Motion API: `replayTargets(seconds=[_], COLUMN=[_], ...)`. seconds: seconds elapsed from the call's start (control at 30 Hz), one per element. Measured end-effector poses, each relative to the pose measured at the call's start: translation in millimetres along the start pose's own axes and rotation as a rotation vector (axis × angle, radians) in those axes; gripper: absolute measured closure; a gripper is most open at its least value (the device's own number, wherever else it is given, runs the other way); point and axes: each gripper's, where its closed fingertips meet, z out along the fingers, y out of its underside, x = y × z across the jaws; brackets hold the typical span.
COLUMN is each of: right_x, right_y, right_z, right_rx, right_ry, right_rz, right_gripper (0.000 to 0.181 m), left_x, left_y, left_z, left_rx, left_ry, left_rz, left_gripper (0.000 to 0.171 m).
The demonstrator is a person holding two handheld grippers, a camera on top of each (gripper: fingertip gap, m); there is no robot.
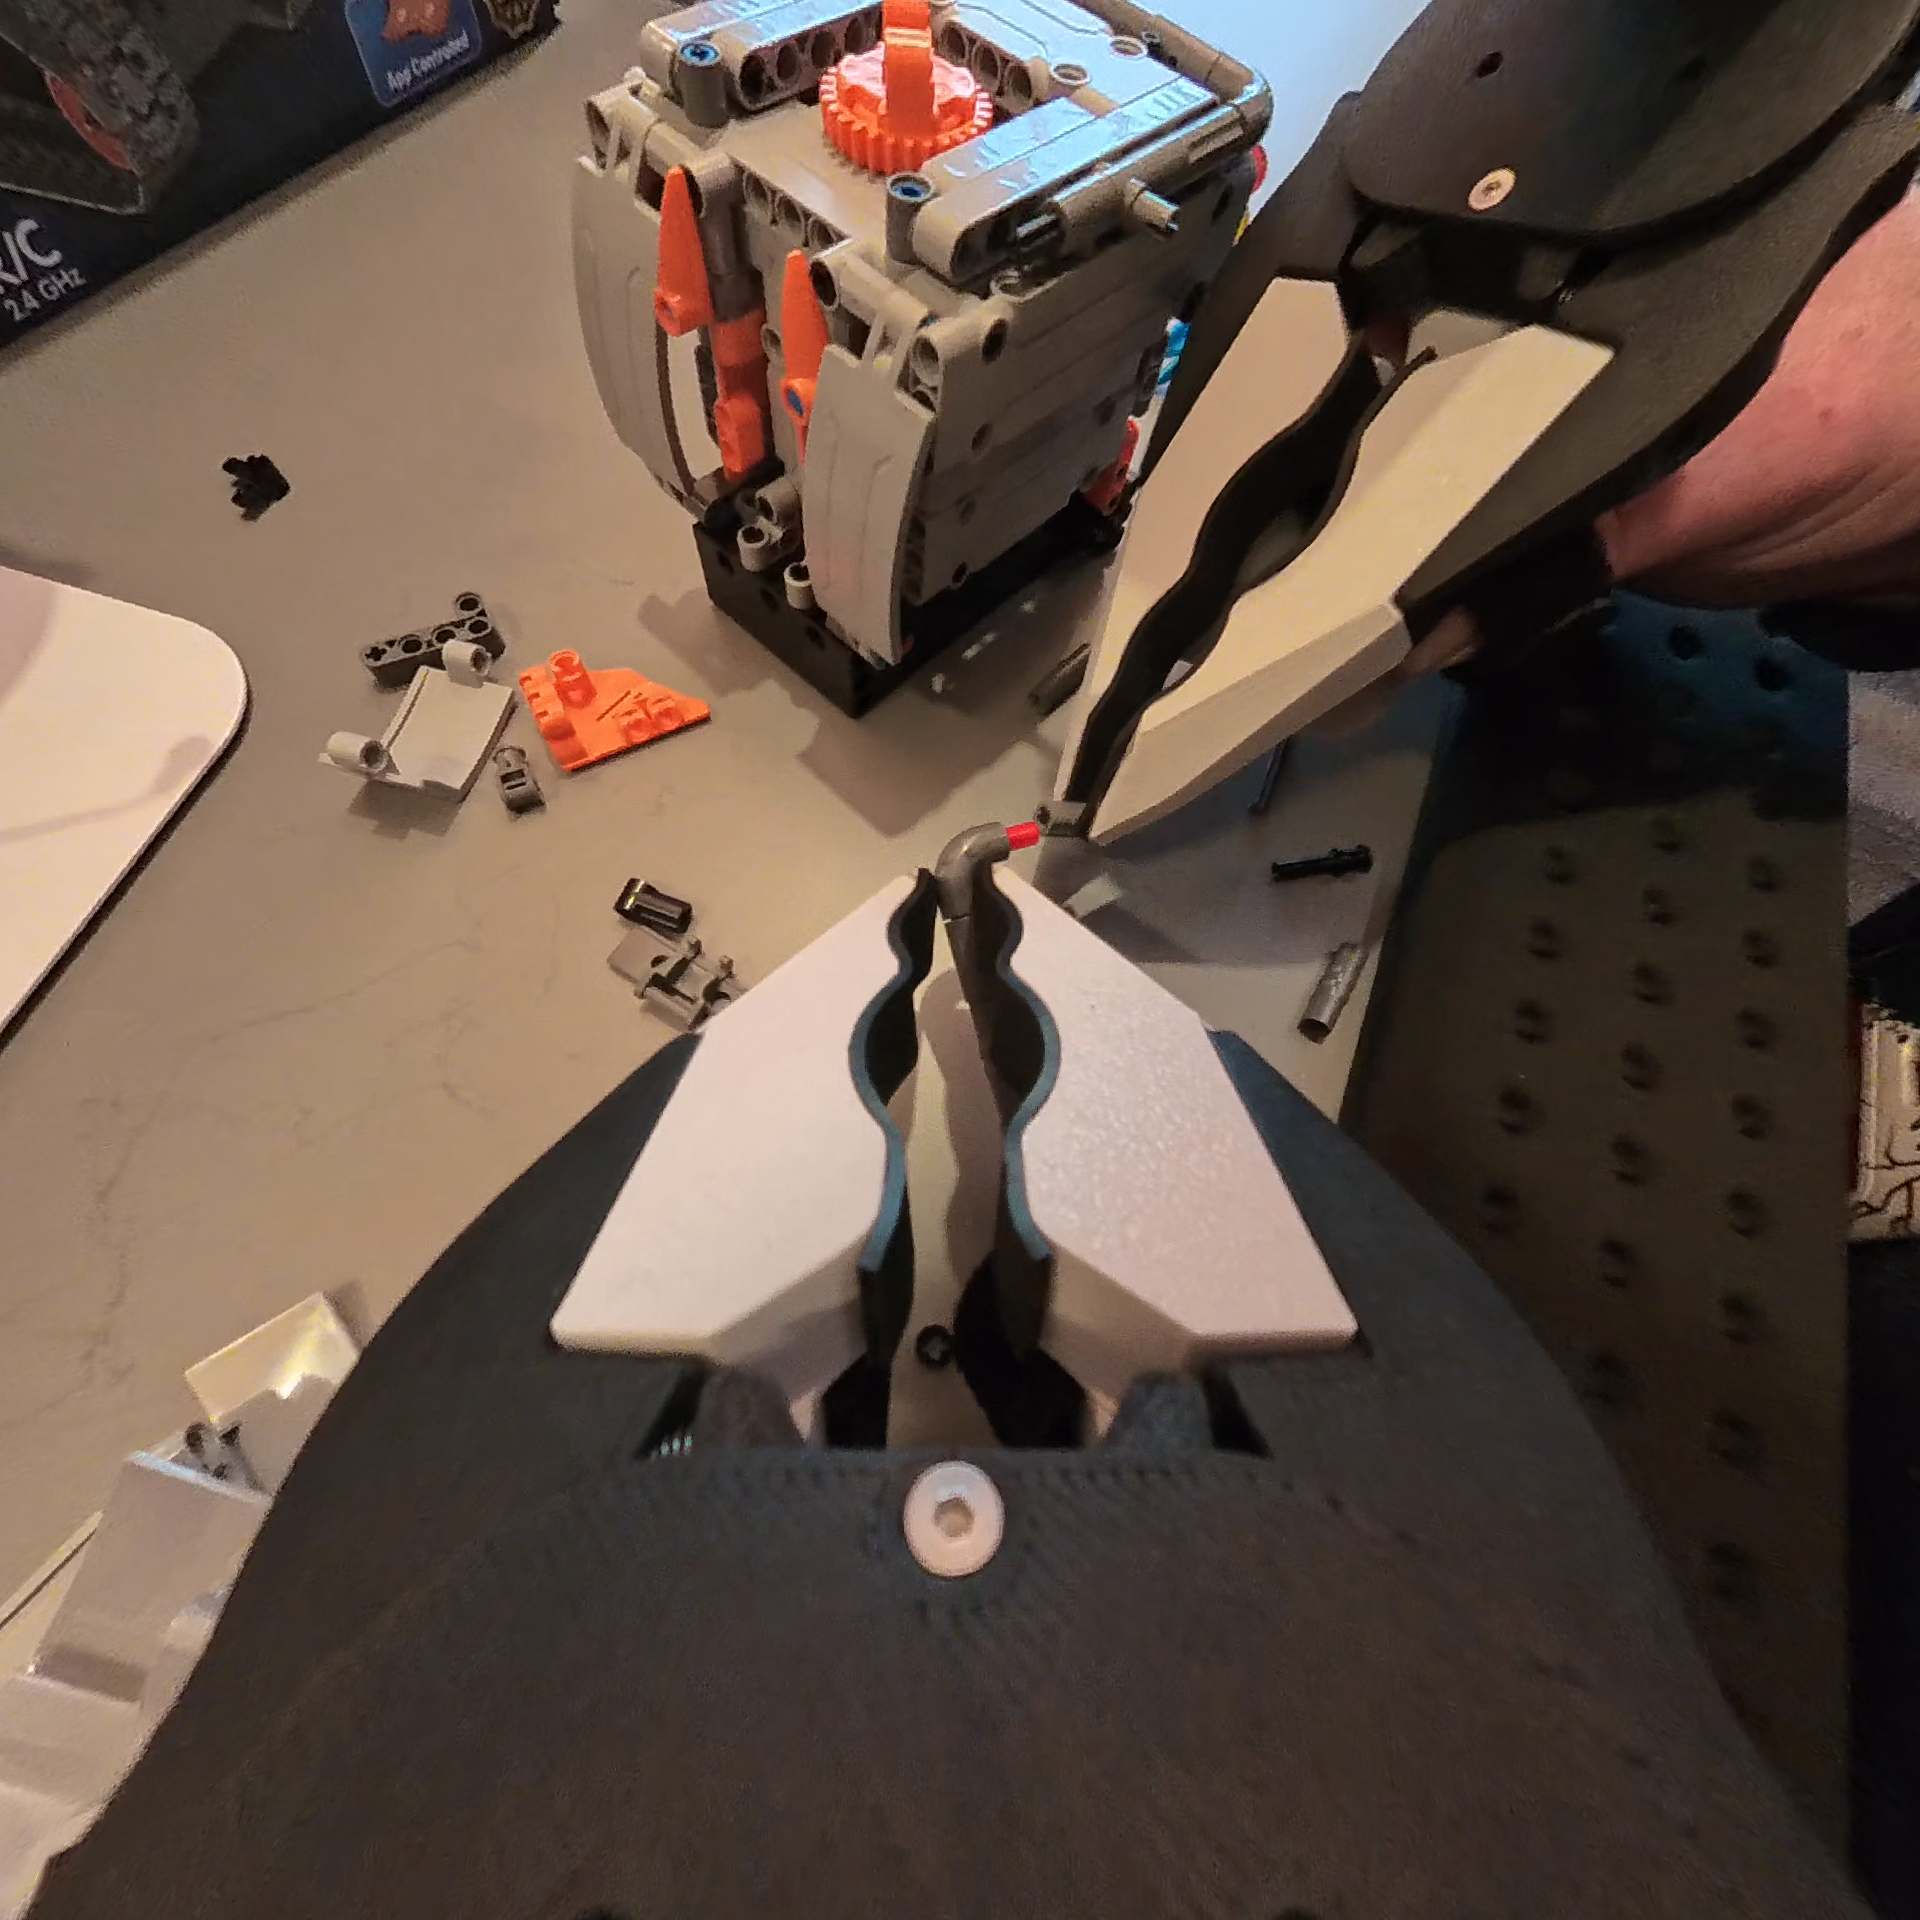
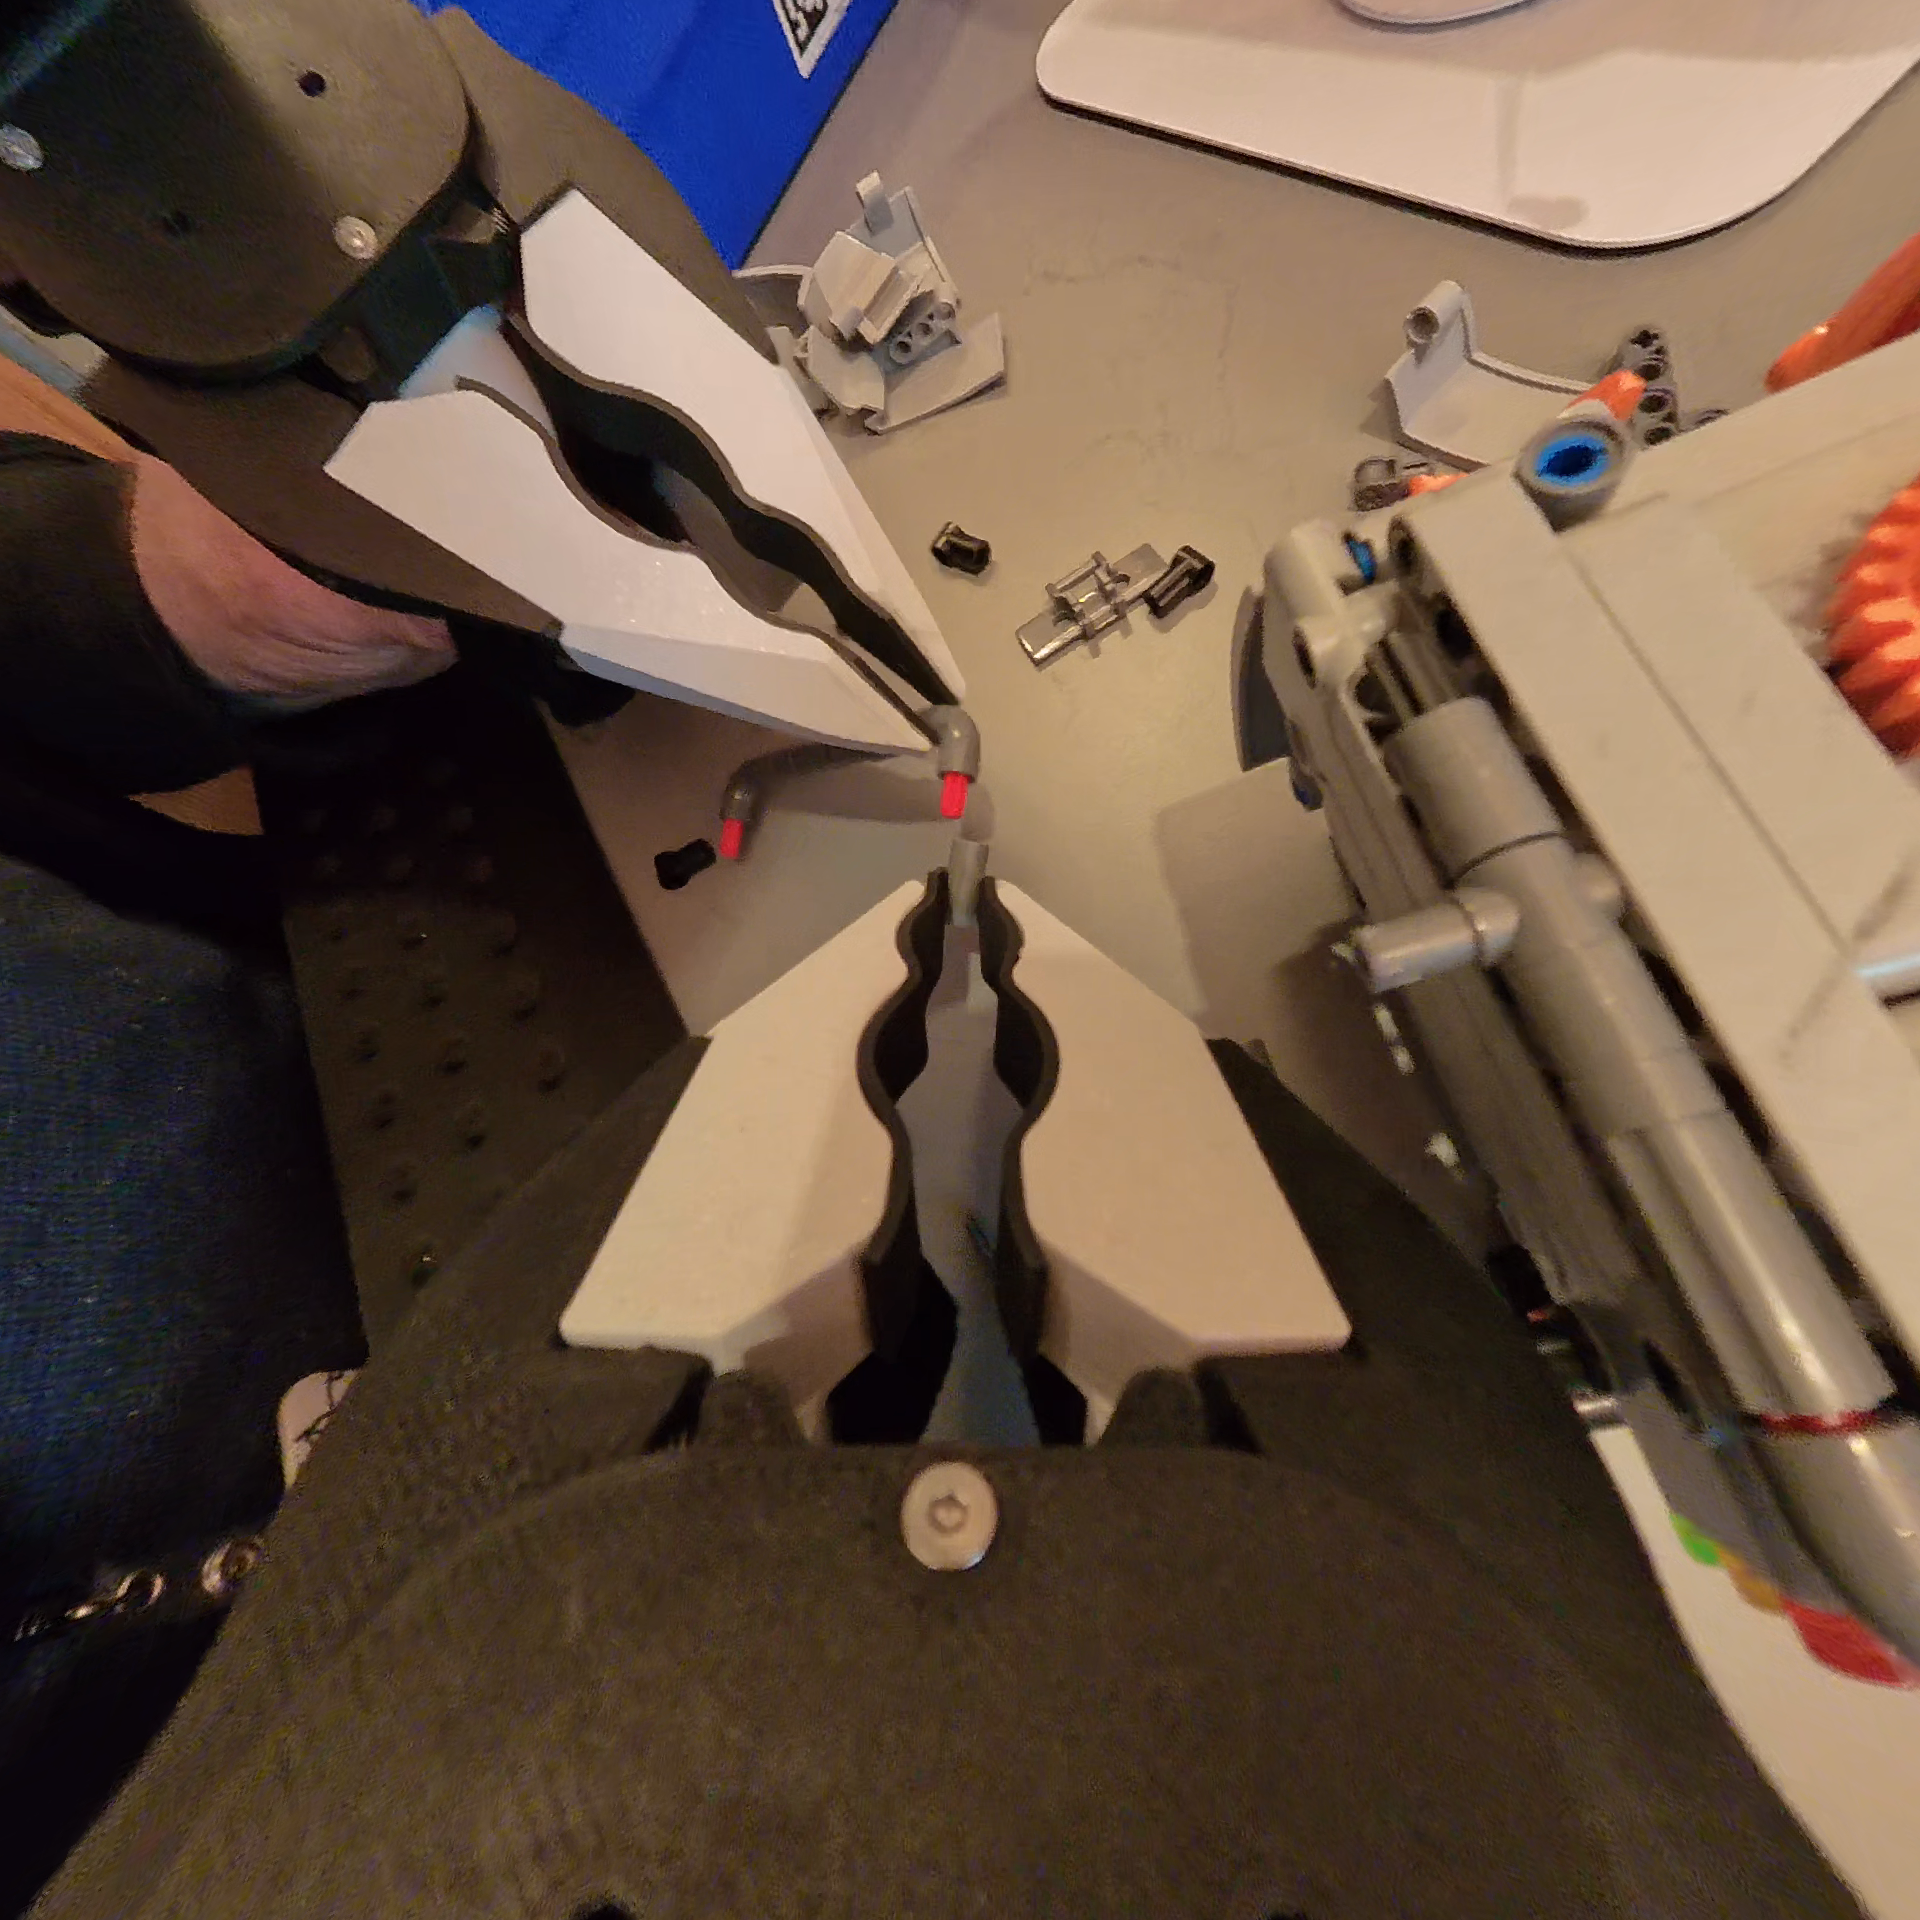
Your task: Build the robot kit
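Observation:
In the left wrist view my left gripper (image 1: 961, 883) is shut on a dark grey axle that ends in a grey elbow connector with a red pin (image 1: 982, 844). My right gripper (image 1: 1070, 821) comes in from the upper right, shut on a small grey connector (image 1: 1062, 821) just off the red pin's tip. In the right wrist view my right gripper (image 2: 964, 896) holds the small grey connector (image 2: 968, 864) right below the red pin (image 2: 952, 795) of the elbow held by my left gripper (image 2: 935, 727). A narrow gap separates the two parts above the grey table (image 1: 312, 1039).
A grey and orange brick-built model (image 1: 904, 343) stands behind, close on the right in the right wrist view (image 2: 1558, 831). Loose parts lie left: orange panel (image 1: 613, 712), grey curved panel (image 1: 436, 727), black pin (image 1: 1320, 862). A second elbow piece (image 2: 738, 816) lies near a perforated mat (image 1: 1610, 1039). There is also a white board (image 1: 94, 748). My two grippers' fingertips are within a few centimetres of each other.

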Motion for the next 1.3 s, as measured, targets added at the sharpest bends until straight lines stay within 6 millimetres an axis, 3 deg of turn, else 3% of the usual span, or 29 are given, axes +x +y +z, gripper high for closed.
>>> replayTargets(seconds=[0.37, 0.7, 1.0, 1.3], right_x=[-6.5, -20.4, -33.3, -38.1], right_y=[-2.5, -2.0, 11.1, 3.3], right_z=[-0.5, -3.5, 1.2, -3.9], right_rx=[0.013, -0.004, -0.099, -0.05], right_ry=[-0.07, -0.21, -0.289, -0.323], right_rz=[0.038, 0.11, 0.115, 0.136], right_gripper=[0.178, 0.178, 0.179, 0.178], left_x=[4.7, 13.2, 25.5, 27.2], left_y=[-2.2, -4.5, 3.0, -4.1], left_z=[1.0, -9.0, -13.2, -19.4], left_rx=[0.0, -0.029, -0.109, -0.044], left_ry=[-0.01, -0.037, -0.007, 0.027], left_rz=[0.082, 0.323, 0.528, 0.414], left_gripper=[0.166, 0.167, 0.167, 0.167])
